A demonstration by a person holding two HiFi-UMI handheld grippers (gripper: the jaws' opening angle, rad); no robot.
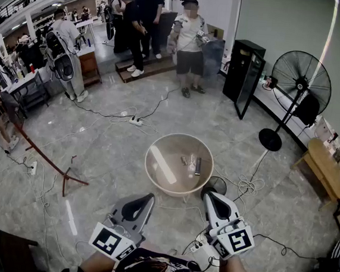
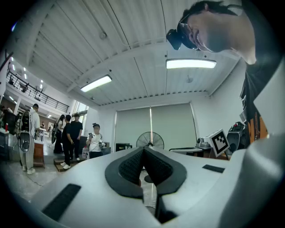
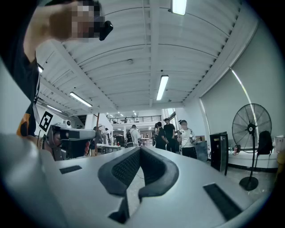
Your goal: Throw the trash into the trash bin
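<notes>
A round beige table (image 1: 157, 179) stands on the floor ahead of me in the head view. A few small pieces lie on it, a dark stick-like one (image 1: 197, 165) and a paler one (image 1: 185, 160). My left gripper (image 1: 146, 199) is held low, short of the table's near rim, with its jaws shut and nothing between them (image 2: 143, 149). My right gripper (image 1: 210, 197) sits level beside it at the right, also shut and holding nothing (image 3: 140, 148). Both point forward across the room. I cannot pick out a trash bin for certain.
A dark round object (image 1: 216, 185) sits on the floor at the table's right edge. Cables and power strips (image 1: 135, 122) trail over the floor. A pedestal fan (image 1: 300, 85) and a black cabinet (image 1: 243, 71) stand at the right. Several people (image 1: 190, 39) stand at the far side.
</notes>
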